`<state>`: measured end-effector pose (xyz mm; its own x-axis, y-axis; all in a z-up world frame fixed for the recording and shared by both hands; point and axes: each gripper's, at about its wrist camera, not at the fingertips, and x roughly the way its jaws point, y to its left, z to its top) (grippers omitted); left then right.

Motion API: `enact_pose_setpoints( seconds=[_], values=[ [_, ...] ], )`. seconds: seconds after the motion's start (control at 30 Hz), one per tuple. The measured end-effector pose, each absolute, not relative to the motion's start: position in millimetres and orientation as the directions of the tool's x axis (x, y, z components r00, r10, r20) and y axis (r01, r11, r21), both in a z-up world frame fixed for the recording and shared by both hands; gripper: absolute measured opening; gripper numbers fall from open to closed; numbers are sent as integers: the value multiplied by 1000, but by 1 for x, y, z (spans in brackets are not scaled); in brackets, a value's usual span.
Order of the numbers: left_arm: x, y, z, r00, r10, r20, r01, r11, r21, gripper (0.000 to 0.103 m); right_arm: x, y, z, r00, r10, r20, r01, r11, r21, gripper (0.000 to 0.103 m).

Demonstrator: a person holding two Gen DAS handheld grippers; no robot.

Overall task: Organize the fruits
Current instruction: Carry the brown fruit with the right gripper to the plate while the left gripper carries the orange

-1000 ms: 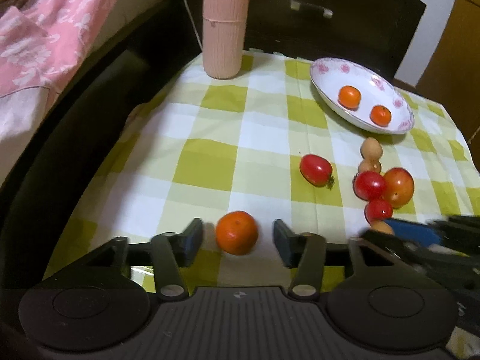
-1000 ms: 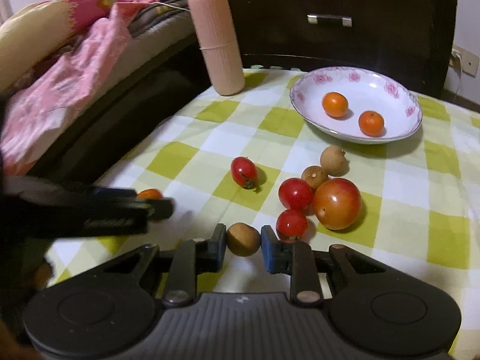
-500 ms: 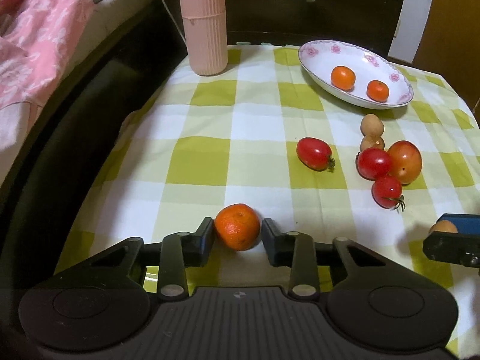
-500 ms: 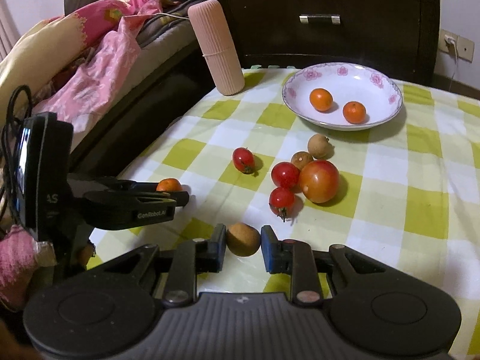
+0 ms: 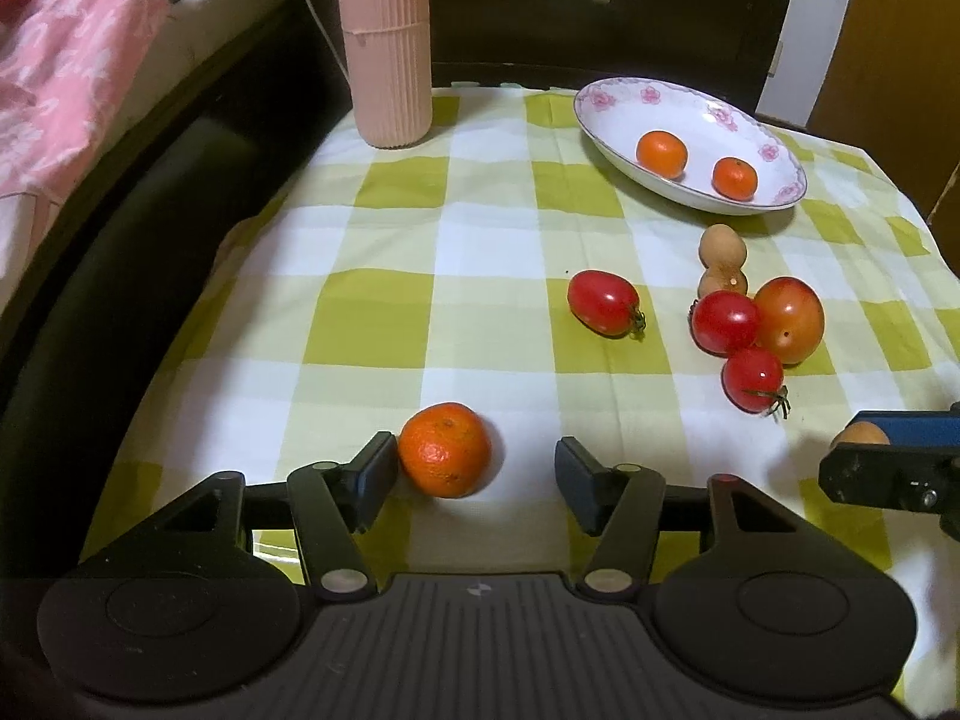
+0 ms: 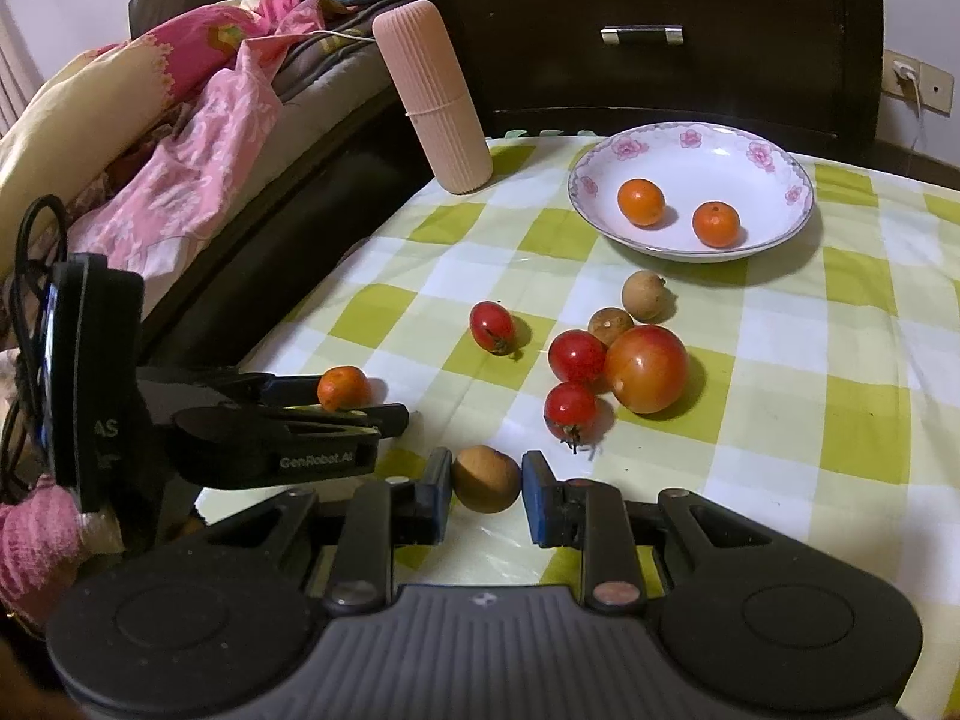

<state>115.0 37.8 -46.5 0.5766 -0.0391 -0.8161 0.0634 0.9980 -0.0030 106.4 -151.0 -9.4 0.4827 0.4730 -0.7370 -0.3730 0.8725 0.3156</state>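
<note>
Two tangerines: already in the plate [image 6: 690, 243].
Left gripper [image 5: 477, 480]: jaws opening around tangerine [image 5: 445, 449].
Right gripper [image 6: 486, 495]: jaws pinch longan [image 6: 486, 478].
Next: carry longan to its group.

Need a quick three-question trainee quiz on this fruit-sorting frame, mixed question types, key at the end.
1. How many oranges lie in the flowered plate?
2. True or false: the right gripper is empty.
3. What stands at the far left corner of the checked tablecloth? A) a pink ribbed cylinder B) a glass jar C) a kettle

Key
1. Two.
2. False: it is shut on a brown fruit.
3. A.
</note>
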Motion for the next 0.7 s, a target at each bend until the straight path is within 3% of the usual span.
enact_pose_setpoints(
  seconds=[0.07, 0.17, 0.7],
  values=[
    [115, 38, -46, 578, -31, -815, 55, 999, 1, 58, 106, -152, -9, 486, 471, -736, -370, 874, 315, 32],
    [116, 41, -44, 577, -23, -817, 39, 999, -1, 38, 106, -156, -7, 496, 468, -732, -363, 877, 314, 32],
    [129, 6, -20, 619, -146, -772, 138, 987, -76, 38, 133, -177, -4, 567, 408, -716, -285, 912, 294, 32]
  ],
)
